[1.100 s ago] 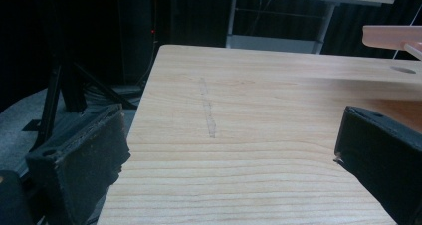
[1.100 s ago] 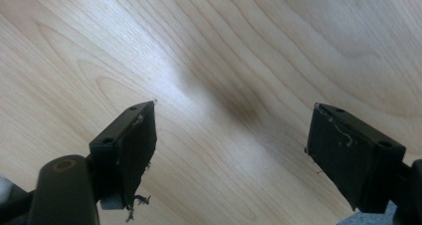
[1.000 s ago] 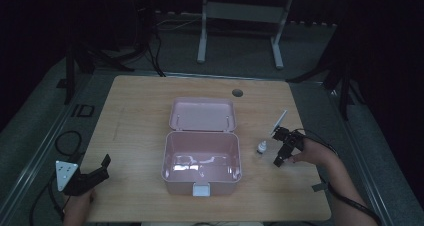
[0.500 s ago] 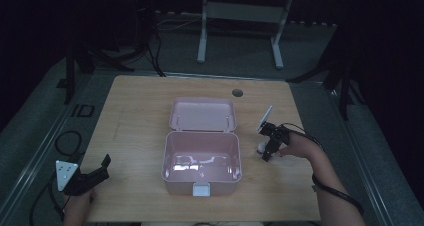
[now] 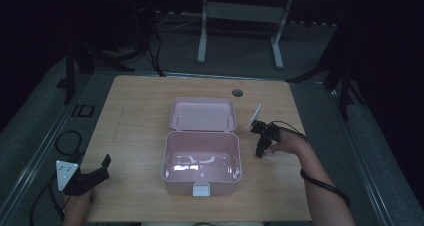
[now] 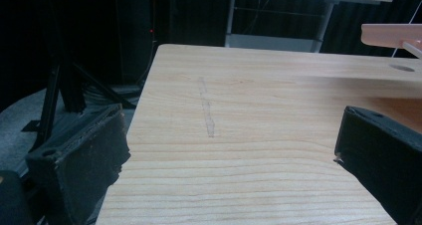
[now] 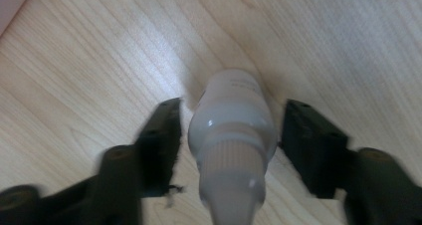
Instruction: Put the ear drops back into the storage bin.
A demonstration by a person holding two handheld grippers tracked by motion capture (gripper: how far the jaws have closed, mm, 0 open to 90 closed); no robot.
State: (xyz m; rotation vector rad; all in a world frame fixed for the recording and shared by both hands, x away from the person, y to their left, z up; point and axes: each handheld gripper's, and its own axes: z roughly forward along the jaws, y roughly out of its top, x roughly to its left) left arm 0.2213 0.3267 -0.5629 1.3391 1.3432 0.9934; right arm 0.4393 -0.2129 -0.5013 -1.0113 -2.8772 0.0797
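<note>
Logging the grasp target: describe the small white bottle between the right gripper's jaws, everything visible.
The small white bottle looks like smooth, glossy plastic, with a rounded body, faint unreadable print and a ribbed cap that tapers toward the camera. It lies on its side on the wooden table, right of the open pink box. The right gripper straddles it with jaws open; a gap shows on each side, so nothing grips it yet.
</note>
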